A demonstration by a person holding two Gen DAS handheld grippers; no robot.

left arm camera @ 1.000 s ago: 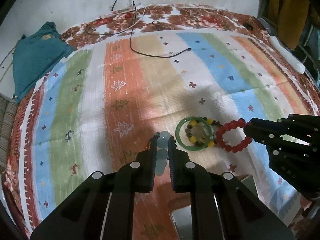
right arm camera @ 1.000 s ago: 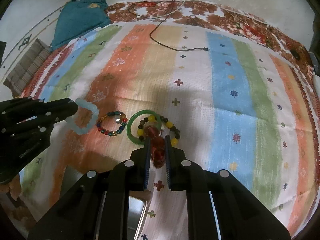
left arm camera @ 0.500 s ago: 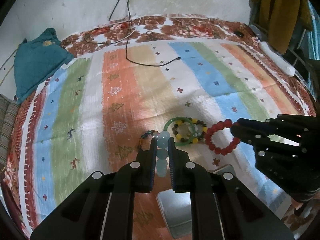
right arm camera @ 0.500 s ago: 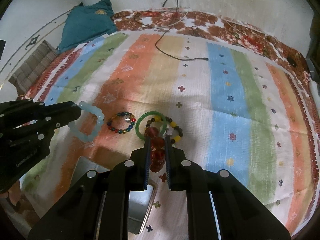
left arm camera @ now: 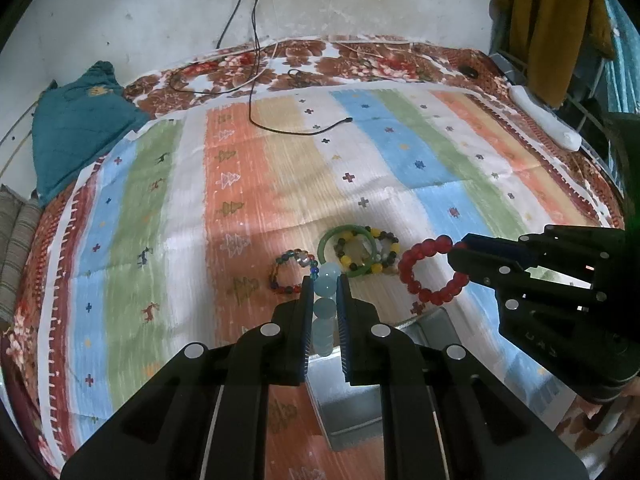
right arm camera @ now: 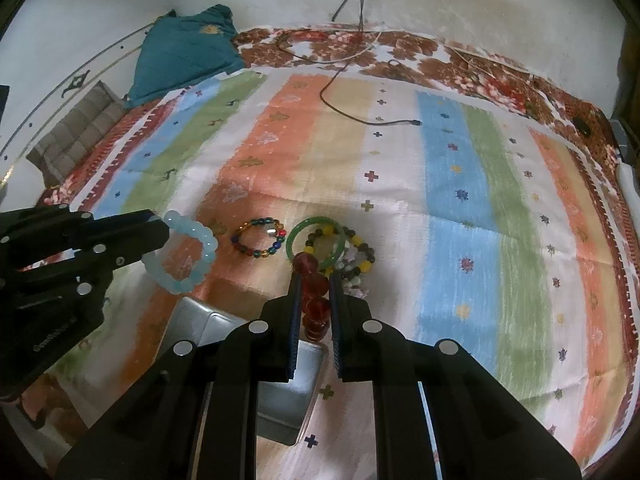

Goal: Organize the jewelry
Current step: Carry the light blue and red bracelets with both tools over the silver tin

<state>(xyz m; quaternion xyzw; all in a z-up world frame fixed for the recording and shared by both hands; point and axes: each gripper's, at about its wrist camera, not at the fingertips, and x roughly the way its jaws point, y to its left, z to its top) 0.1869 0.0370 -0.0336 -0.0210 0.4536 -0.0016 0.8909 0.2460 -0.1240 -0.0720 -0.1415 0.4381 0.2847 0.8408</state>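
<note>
My left gripper (left arm camera: 325,280) is shut on a pale blue bead bracelet (left arm camera: 327,292), held above the striped cloth; the bracelet also shows in the right wrist view (right arm camera: 188,256). My right gripper (right arm camera: 314,276) is shut on a red bead bracelet (right arm camera: 314,296), which shows as a ring in the left wrist view (left arm camera: 430,274). On the cloth lie a multicolour bead bracelet (left arm camera: 292,274), a green bangle (left arm camera: 346,250) and a yellow-and-dark bead bracelet (left arm camera: 372,250) overlapping it. A grey metal tin (left arm camera: 348,400) sits below both grippers.
The striped cloth (left arm camera: 280,184) covers a floral bed sheet. A black cable (left arm camera: 280,128) trails from the wall onto the cloth. A teal cushion (left arm camera: 80,128) lies far left. A white object (left arm camera: 544,120) lies at the right edge.
Both grippers have lifted and drawn back toward me with their bracelets. The metal tin has come into fuller view beneath them.
</note>
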